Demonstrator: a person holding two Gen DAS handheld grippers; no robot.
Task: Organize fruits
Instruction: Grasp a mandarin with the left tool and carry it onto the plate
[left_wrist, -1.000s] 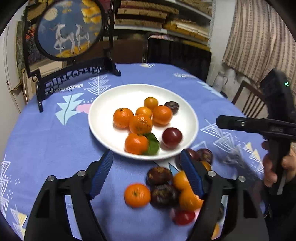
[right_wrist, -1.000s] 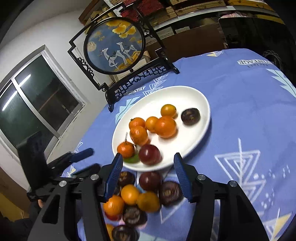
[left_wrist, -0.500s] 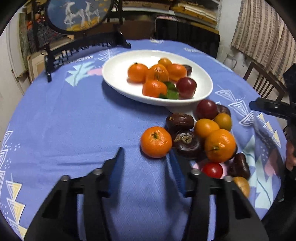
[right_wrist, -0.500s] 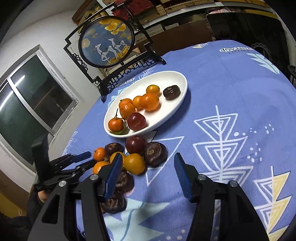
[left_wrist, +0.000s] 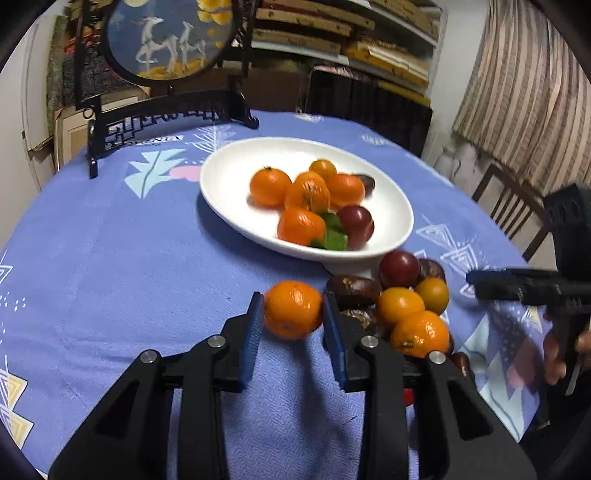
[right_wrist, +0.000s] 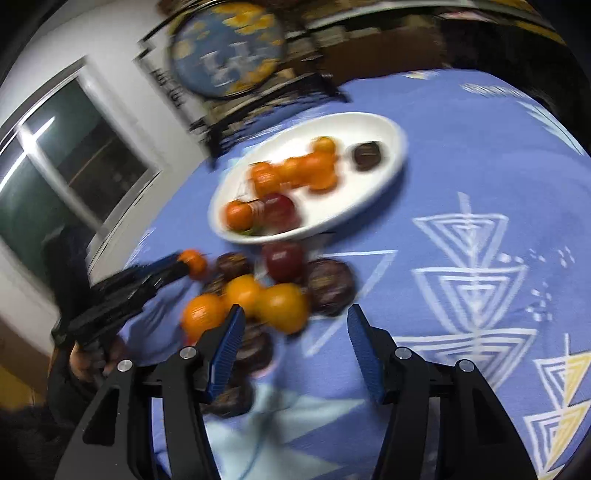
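Note:
My left gripper (left_wrist: 293, 317) is shut on a tangerine (left_wrist: 292, 309), held just above the blue tablecloth. It also shows in the right wrist view (right_wrist: 194, 264), small, at the tips of the left gripper. A white plate (left_wrist: 236, 173) behind it holds several tangerines and dark plums. A loose pile of tangerines, plums and dark passion fruits (left_wrist: 402, 295) lies to the right of the held tangerine. My right gripper (right_wrist: 293, 332) is open and empty, just in front of that pile (right_wrist: 280, 291). The right wrist view is blurred.
A round painted screen on a black stand (left_wrist: 170, 48) stands at the table's far left edge. A wooden chair (left_wrist: 509, 206) and curtains are at the right. The tablecloth (left_wrist: 110, 258) is bare on the left. A window (right_wrist: 66, 177) is beside the table.
My left gripper has moved forward and closed on the loose tangerine, lifting it slightly. My right gripper has swung in closer to the fruit pile and is moving fast.

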